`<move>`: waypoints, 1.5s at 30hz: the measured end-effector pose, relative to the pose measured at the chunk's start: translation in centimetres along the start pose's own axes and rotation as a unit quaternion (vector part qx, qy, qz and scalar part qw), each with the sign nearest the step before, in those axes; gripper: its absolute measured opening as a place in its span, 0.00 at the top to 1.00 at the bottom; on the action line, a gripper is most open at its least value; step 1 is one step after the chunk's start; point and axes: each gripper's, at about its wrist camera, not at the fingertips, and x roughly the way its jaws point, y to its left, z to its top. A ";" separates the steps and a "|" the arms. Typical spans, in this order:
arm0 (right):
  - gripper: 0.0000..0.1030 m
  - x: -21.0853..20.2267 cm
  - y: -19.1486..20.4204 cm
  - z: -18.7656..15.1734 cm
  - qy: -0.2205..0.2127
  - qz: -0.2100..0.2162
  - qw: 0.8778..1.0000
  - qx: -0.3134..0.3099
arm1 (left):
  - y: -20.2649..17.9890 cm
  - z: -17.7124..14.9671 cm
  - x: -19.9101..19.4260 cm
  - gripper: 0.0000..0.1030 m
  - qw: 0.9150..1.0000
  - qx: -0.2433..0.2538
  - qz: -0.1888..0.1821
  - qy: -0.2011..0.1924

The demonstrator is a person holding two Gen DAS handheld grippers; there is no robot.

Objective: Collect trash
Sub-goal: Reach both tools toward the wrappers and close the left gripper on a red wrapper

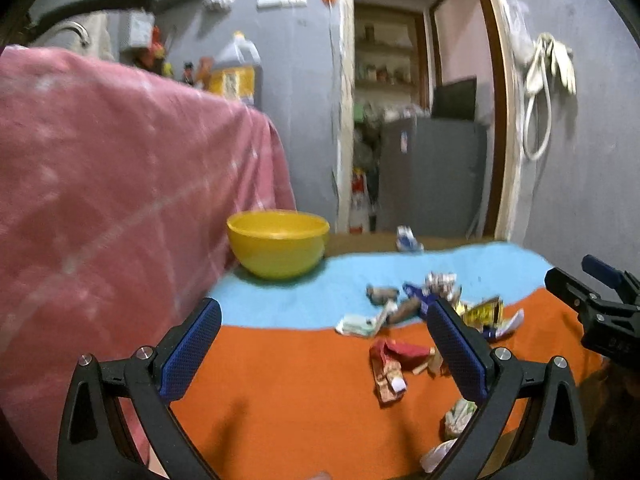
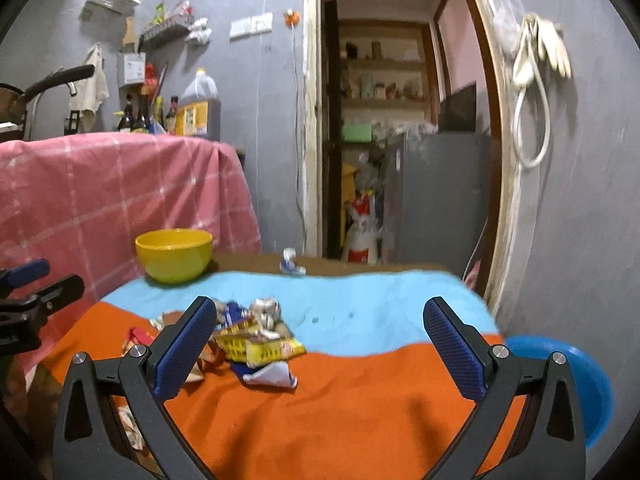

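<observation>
A heap of crumpled wrappers [image 1: 432,304] [image 2: 256,332] lies where the orange cloth meets the blue one. A red wrapper [image 1: 388,364] and a pale scrap [image 1: 460,416] lie nearer me. One blue-white wrapper [image 1: 408,240] [image 2: 292,264] sits apart at the far table edge. A yellow bowl [image 1: 278,242] [image 2: 174,254] stands at the back left. My left gripper [image 1: 326,320] hovers open, left of the heap. My right gripper [image 2: 320,320] is open too, with the heap by its left finger. Neither holds anything. The right gripper's side [image 1: 600,312] shows in the left wrist view.
A pink checked cloth [image 1: 112,184] [image 2: 112,184] drapes a tall surface on the left. A blue tub [image 2: 576,384] sits off the table's right side. Behind, a doorway [image 2: 392,140] opens onto a grey fridge [image 2: 440,196]; cords hang on the right wall.
</observation>
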 end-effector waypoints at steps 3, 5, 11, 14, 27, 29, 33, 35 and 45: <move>0.00 1.0 -0.5 -0.5 0.029 0.013 0.999 0.013 | -0.2 -0.2 1.0 0.02 0.999 0.004 -0.015 0.030; 0.00 1.4 -0.7 -0.7 0.040 0.019 0.999 0.018 | -0.3 -0.3 1.2 0.02 0.999 0.005 -0.031 0.040; 0.01 2.2 -0.5 -0.4 0.052 0.047 0.997 0.018 | -0.9 -0.5 1.5 0.10 0.995 0.016 -0.072 0.068; 0.15 3.3 0.0 -0.2 0.067 0.064 0.996 0.010 | -1.0 -0.6 2.2 0.19 0.992 0.014 -0.089 0.089; 0.50 7.5 3.6 -0.7 0.148 0.130 0.979 -0.059 | -0.6 -1.2 4.6 0.57 0.974 -0.008 -0.147 0.172; 0.50 7.8 3.6 -1.0 0.158 0.132 0.977 -0.059 | -0.4 -1.3 4.7 0.66 0.972 -0.012 -0.150 0.179; 0.57 8.0 3.2 -1.2 0.165 0.135 0.976 -0.046 | -0.3 -1.4 5.0 0.80 0.971 -0.019 -0.152 0.185; 0.62 8.0 3.0 -1.3 0.167 0.137 0.976 -0.041 | -0.3 -1.4 4.9 0.86 0.971 -0.020 -0.153 0.184; 0.68 6.9 3.0 -1.2 0.153 0.134 0.978 -0.053 | 0.1 -0.8 3.4 0.89 0.981 -0.029 -0.127 0.143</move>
